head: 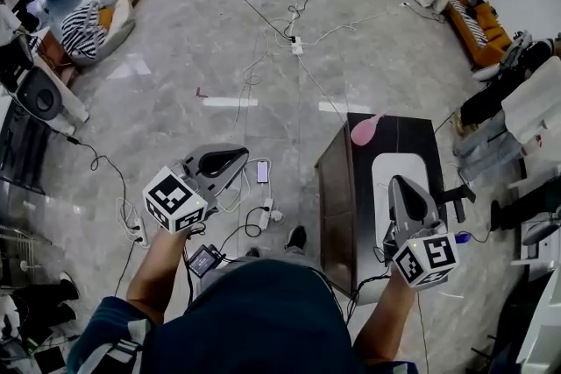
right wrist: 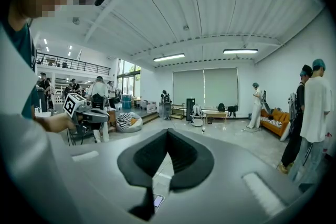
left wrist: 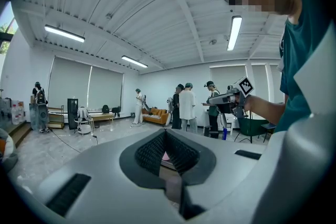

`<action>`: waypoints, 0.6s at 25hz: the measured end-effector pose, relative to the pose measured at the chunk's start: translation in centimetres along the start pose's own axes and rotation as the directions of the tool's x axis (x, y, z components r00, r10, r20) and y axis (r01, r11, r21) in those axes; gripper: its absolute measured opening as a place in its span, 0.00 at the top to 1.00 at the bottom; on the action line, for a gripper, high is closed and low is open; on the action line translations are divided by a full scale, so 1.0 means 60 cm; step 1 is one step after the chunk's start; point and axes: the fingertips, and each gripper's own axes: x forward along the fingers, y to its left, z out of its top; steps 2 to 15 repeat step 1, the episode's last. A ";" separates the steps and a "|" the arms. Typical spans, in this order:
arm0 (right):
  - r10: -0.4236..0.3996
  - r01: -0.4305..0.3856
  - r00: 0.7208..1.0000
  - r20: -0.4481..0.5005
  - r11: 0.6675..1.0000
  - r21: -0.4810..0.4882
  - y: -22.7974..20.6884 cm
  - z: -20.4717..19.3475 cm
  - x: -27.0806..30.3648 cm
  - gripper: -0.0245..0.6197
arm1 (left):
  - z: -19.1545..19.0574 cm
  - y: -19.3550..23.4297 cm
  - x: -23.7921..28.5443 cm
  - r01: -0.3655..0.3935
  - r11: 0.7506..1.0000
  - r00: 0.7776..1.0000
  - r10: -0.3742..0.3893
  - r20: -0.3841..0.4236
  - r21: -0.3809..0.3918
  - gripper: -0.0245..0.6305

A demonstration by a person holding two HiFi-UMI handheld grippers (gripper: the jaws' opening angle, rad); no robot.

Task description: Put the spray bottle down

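One pink spray bottle (head: 364,130) lay on the far left corner of a dark table (head: 337,188), right of centre in the head view, with nothing gripping it. It was too small there to make out its nozzle. Just below it in the frame, a white mat (head: 392,166) covered part of the tabletop.

The right gripper (head: 397,180) hung over that mat at the lower right, well apart from the bottle. In its own view its jaws (right wrist: 168,131) were pressed together with nothing between them. The left gripper (head: 244,156) was held over the floor to the left of the table, farther from the bottle. Its jaws (left wrist: 165,132) were likewise closed tip to tip and empty.

A phone (head: 262,172) lay on the grey marbled floor (head: 175,101) between the left gripper and the table, among loose cables (head: 254,223). A power strip (head: 297,45) sat at upper centre, a striped beanbag (head: 88,26) at the upper left and an orange sofa (head: 480,24) at the upper right. Several people stood at the far wall in both gripper views.
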 end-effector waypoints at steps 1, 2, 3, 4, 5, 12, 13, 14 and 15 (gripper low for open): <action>-0.001 0.001 1.000 0.000 1.000 0.000 -0.002 -0.001 -0.002 0.95 | 0.000 -0.003 0.002 0.001 1.000 1.000 -0.001 0.000 0.000 0.95; -0.001 0.001 1.000 0.000 1.000 0.000 -0.002 -0.001 -0.002 0.95 | 0.000 -0.003 0.002 0.001 1.000 1.000 -0.001 0.000 0.000 0.95; -0.001 0.001 1.000 0.000 1.000 0.000 -0.002 -0.001 -0.002 0.95 | 0.000 -0.003 0.002 0.001 1.000 1.000 -0.001 0.000 0.000 0.95; -0.001 0.001 1.000 0.000 1.000 0.000 -0.002 -0.001 -0.002 0.95 | 0.000 -0.003 0.002 0.001 1.000 1.000 -0.001 0.000 0.000 0.95; -0.001 0.001 1.000 0.000 1.000 0.000 -0.002 -0.001 -0.002 0.95 | 0.000 -0.003 0.002 0.001 1.000 1.000 -0.001 0.000 0.000 0.95; -0.001 0.001 1.000 0.000 1.000 0.000 -0.002 -0.001 -0.002 0.95 | 0.000 -0.003 0.002 0.001 1.000 1.000 -0.001 0.000 0.000 0.95; -0.001 0.001 1.000 0.000 1.000 0.000 -0.002 -0.001 -0.002 0.95 | 0.000 -0.003 0.002 0.001 1.000 1.000 -0.001 0.000 0.000 0.95; -0.001 0.001 1.000 0.000 1.000 0.000 -0.002 -0.001 -0.002 0.95 | 0.000 -0.003 0.002 0.001 1.000 1.000 -0.001 0.000 0.000 0.95; -0.001 0.001 1.000 0.000 1.000 0.000 -0.002 -0.001 -0.002 0.95 | 0.000 -0.003 0.002 0.001 1.000 1.000 -0.001 0.000 0.000 0.95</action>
